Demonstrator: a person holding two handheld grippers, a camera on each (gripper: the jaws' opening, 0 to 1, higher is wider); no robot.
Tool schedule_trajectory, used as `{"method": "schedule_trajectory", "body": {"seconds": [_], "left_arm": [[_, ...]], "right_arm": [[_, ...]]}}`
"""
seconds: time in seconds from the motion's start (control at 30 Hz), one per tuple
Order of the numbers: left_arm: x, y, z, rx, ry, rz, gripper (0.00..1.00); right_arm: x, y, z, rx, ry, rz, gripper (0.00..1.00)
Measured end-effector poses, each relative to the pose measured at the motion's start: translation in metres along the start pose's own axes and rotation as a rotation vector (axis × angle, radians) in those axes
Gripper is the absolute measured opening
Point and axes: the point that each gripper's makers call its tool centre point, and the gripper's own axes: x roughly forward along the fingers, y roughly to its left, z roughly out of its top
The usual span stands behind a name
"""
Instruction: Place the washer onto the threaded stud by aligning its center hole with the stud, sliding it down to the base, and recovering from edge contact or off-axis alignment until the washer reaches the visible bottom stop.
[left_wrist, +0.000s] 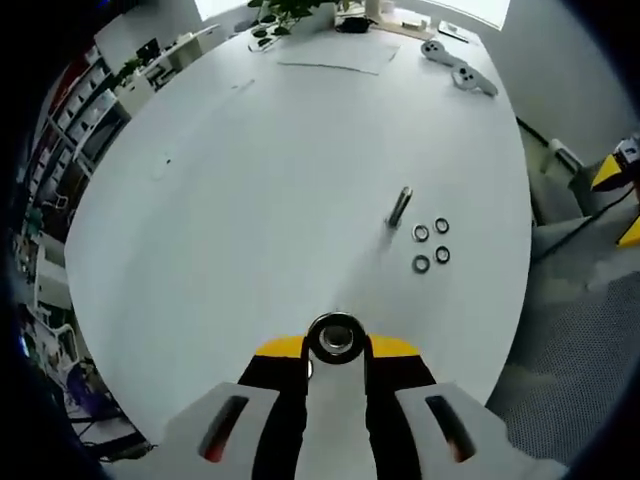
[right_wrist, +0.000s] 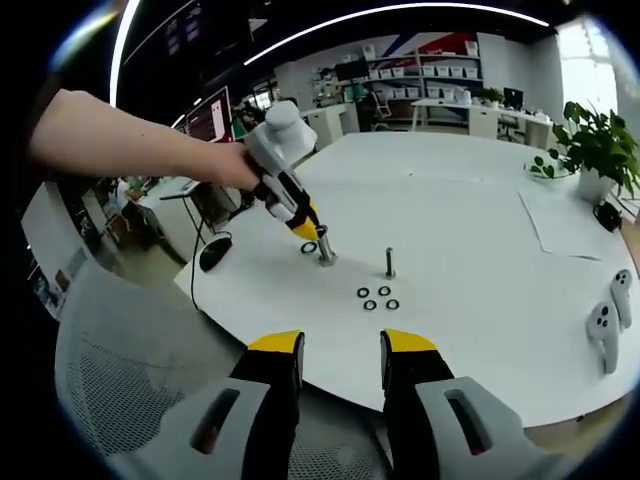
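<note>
My left gripper (left_wrist: 337, 350) is shut on a metal washer (left_wrist: 336, 338) held between its yellow tips. In the right gripper view a hand holds that left gripper (right_wrist: 308, 238) low over the white table (right_wrist: 470, 210). The washer (right_wrist: 308, 247) hangs right beside an upright threaded stud (right_wrist: 326, 252); I cannot tell if it is on the stud. A second stud (left_wrist: 400, 206) (right_wrist: 389, 262) stands farther along. Several loose washers (left_wrist: 431, 245) (right_wrist: 378, 297) lie next to it. My right gripper (right_wrist: 340, 352) is open and empty, off the table's near edge.
Two grey controllers (left_wrist: 460, 70) (right_wrist: 605, 325) lie near one table edge. A potted plant (right_wrist: 590, 145) and a paper sheet (left_wrist: 340, 50) sit at the far side. A mesh chair back (right_wrist: 130, 360) is below my right gripper.
</note>
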Motion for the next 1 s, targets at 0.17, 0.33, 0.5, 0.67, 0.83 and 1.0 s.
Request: {"method": "schedule_trajectory", "body": {"seconds": [0.17,0.33,0.5,0.67,0.83,1.0], "left_arm": [[0.004,-0.002,0.001,0.009,0.008,-0.002,0.19],[0.011,-0.002,-0.001,0.022,0.024,-0.004,0.19],[0.02,-0.004,-0.005,0.033,0.046,-0.006,0.19],[0.028,-0.004,-0.008,0.044,0.064,-0.011,0.19],[0.037,-0.003,-0.01,0.046,0.083,-0.015,0.19],[0.042,-0.004,-0.011,0.071,0.096,-0.014,0.19]], "right_arm": [[0.0,0.0,-0.001,-0.002,0.003,0.001,0.33],[0.0,0.0,-0.001,0.0,0.004,0.0,0.33],[0.001,-0.001,-0.002,0.004,0.009,-0.004,0.33],[0.001,-0.001,-0.002,0.003,0.012,-0.003,0.33],[0.001,-0.001,-0.003,0.01,0.016,-0.003,0.32],[0.001,-0.002,-0.003,0.011,0.019,-0.004,0.32]]}}
